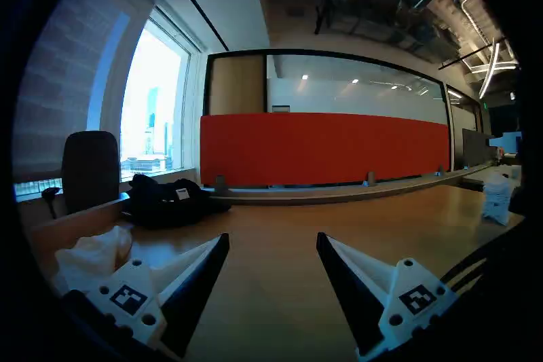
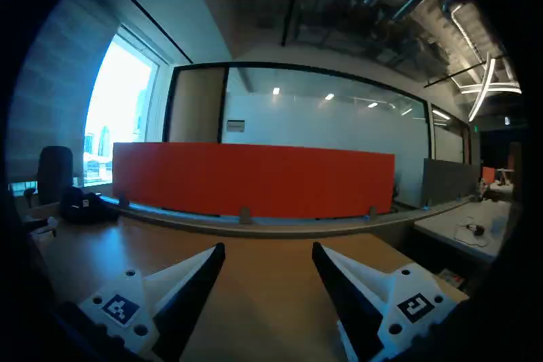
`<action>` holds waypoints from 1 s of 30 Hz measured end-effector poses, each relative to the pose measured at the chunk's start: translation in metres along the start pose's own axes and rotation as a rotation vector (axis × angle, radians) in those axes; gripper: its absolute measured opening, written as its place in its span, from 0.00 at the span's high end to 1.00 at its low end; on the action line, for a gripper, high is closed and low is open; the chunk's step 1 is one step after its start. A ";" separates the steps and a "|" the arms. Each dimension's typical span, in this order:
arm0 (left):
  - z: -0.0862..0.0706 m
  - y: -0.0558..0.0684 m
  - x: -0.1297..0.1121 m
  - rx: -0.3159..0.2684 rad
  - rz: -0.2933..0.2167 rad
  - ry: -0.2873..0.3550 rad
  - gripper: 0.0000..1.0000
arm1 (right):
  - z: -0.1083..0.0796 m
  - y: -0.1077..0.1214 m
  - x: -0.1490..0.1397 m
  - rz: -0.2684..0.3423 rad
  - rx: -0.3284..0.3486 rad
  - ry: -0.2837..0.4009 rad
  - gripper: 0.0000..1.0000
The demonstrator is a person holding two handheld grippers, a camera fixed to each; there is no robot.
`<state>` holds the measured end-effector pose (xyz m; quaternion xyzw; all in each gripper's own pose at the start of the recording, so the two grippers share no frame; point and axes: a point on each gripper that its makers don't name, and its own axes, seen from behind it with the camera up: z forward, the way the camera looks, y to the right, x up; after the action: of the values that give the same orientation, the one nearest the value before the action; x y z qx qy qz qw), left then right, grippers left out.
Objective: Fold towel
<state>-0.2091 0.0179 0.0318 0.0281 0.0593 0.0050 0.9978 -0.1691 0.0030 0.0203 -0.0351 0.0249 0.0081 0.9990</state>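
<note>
Your left hand-held gripper (image 1: 272, 236) and right hand-held gripper (image 2: 268, 246) stand released, empty. Crumpled towel (image 1: 94, 253), near left on the desk (image 1: 278, 287), is likely soft and limp: pinch a corner.

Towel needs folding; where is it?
Left gripper view, far left: the towel lies crumpled on the desk, beside the left claw, before the black bag.

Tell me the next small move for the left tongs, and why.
Probably swing the left tongs toward the crumpled white cloth, likely the towel. The tongs stand open and empty over the wooden desk, and the cloth lies off to their left, not between them.
</note>
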 end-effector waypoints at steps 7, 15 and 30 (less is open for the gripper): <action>0.000 0.000 0.000 0.000 0.000 0.000 0.05 | -0.001 0.001 -0.027 0.007 0.011 -0.007 0.01; 0.000 -0.001 0.000 0.000 0.000 0.001 0.05 | 0.002 0.007 -0.062 0.042 0.014 -0.023 0.01; -0.001 0.000 -0.001 0.000 0.000 0.001 0.05 | 0.008 0.016 -0.096 0.086 0.012 -0.048 0.01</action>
<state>-0.2100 0.0176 0.0309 0.0283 0.0596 0.0052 0.9978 -0.2648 0.0178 0.0320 -0.0276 0.0024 0.0517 0.9983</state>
